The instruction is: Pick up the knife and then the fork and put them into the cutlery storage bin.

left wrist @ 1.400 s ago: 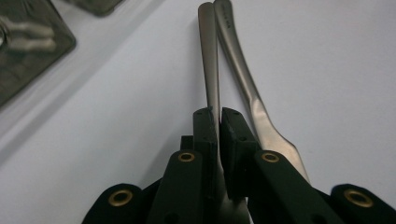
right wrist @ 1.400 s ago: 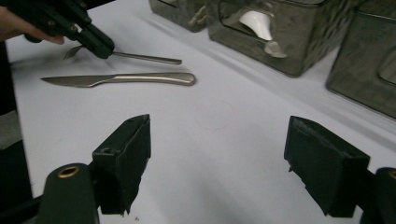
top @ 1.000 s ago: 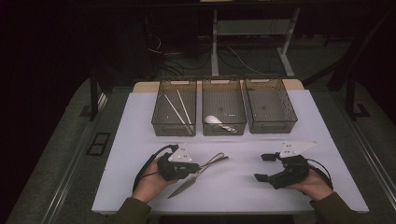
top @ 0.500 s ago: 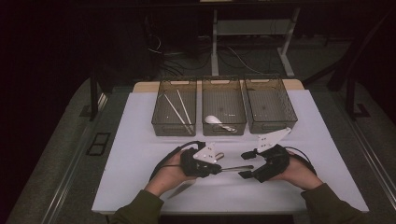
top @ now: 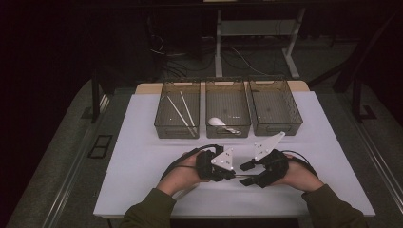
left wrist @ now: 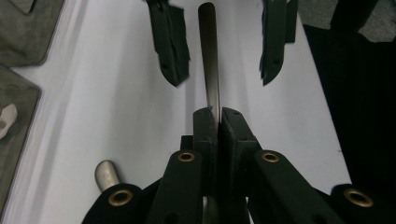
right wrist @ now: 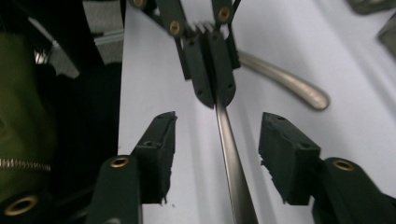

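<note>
My left gripper [left wrist: 219, 114] is shut on a metal fork, whose handle [left wrist: 208, 56] sticks out past its jaws. The fork's tines [right wrist: 205, 28] show behind the left gripper in the right gripper view. In the high view the left gripper [top: 233, 175] and right gripper [top: 244, 174] meet tip to tip at the table's front middle. My right gripper [right wrist: 217, 140] straddles the fork handle [right wrist: 233, 172]. Its jaws have just been closing, with a gap on each side of the handle and no pad touching it.
A second metal utensil [right wrist: 299, 88] lies on the white table [top: 142, 156] under the left hand. Three clear bins stand in a row behind: the left one [top: 164, 111] holds chopsticks, the middle one [top: 242, 107] a white spoon, and the right one [top: 275, 107] is bare.
Both hands have moved inward from the sides until the grippers face each other. The left one brought the fork along. The right jaws have narrowed around the handle.
</note>
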`<state>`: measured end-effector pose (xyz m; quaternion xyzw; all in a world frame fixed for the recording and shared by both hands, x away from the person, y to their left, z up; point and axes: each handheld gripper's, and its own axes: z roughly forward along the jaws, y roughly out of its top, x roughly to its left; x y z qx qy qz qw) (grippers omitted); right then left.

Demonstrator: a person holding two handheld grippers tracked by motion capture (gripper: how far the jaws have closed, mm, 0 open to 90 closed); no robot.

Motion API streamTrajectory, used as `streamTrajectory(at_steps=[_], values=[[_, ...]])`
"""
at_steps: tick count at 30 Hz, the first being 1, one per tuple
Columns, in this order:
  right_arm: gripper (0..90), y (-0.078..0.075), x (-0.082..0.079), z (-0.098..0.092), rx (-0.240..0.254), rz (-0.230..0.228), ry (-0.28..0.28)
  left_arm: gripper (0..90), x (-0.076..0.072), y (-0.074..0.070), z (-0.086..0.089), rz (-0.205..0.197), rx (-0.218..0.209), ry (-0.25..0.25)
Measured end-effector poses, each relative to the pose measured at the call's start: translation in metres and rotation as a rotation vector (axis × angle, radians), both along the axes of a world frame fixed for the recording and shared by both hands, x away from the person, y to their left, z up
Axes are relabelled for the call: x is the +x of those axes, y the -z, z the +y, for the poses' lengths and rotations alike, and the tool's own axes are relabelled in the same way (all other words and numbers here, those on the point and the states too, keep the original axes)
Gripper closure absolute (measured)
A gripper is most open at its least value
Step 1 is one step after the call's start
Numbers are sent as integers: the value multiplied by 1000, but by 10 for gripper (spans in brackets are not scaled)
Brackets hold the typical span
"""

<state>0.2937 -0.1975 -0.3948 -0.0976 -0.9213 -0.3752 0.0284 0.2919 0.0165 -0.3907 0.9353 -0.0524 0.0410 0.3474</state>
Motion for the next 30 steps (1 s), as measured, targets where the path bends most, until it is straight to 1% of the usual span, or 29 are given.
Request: streamTrajectory(at_steps=[1, 2, 4, 5, 7, 8, 9, 10, 11, 13, 15, 16, 17, 18, 21, 23, 24, 26, 27, 30], values=[[496, 1, -1, 0, -3, 6, -4, 844, -1, -1, 0, -5, 3, 8], [505, 2, -1, 1, -13, 8, -7, 844, -1, 0, 0, -4, -6, 9], [545, 4, -1, 3, -16, 11, -9, 844, -2, -1, -1, -12, 4, 28], [560, 4, -1, 4, -19, 14, -17, 844, -3, -1, -2, -10, -1, 26], [591, 6, -1, 6, -30, 23, -30, 844, -4, -1, -2, -10, 7, 33], [602, 7, -1, 7, -38, 28, -32, 844, -6, 0, -2, 4, 4, 27], [615, 8, -1, 8, -48, 25, -34, 844, -5, -1, -2, 1, 16, 35], [622, 10, -1, 9, -55, 27, -39, 844, -6, 0, -3, -1, 10, 35], [633, 11, -2, 10, -59, 32, -42, 844, -6, -1, -3, -3, 19, 37], [644, 12, -3, 13, -77, 24, -40, 844, -8, 0, -4, 4, 15, 33], [672, 13, -6, 16, -78, 43, -37, 844, -8, -1, -4, -3, 19, 44], [680, 13, -6, 16, -91, 24, -44, 844, -8, -1, -5, -12, 16, 47], [697, 14, -5, 17, -97, 4, -51, 844, -9, -1, -5, -4, 15, 44], [720, 14, -6, 18, -100, -4, -55, 844, -9, -2, -5, -11, 22, 51], [767, 14, -7, 20, -108, -7, -56, 844, -9, -1, -5, -12, 23, 55], [802, 14, -7, 21, -114, -22, -60, 844, -10, -1, -6, -10, 24, 60], [808, 14, -7, 21, -114, -25, -62, 844, -11, -1, -6, 1, 23, 54], [814, 14, -8, 21, -117, -24, -65, 844, -11, -1, -6, -6, 25, 62], [817, 14, -8, 21, -120, -32, -73, 844, -11, -1, -6, -8, 24, 66], [823, 14, -10, 22, -126, -36, -77, 844, -11, -1, -6, -12, 16, 70]])
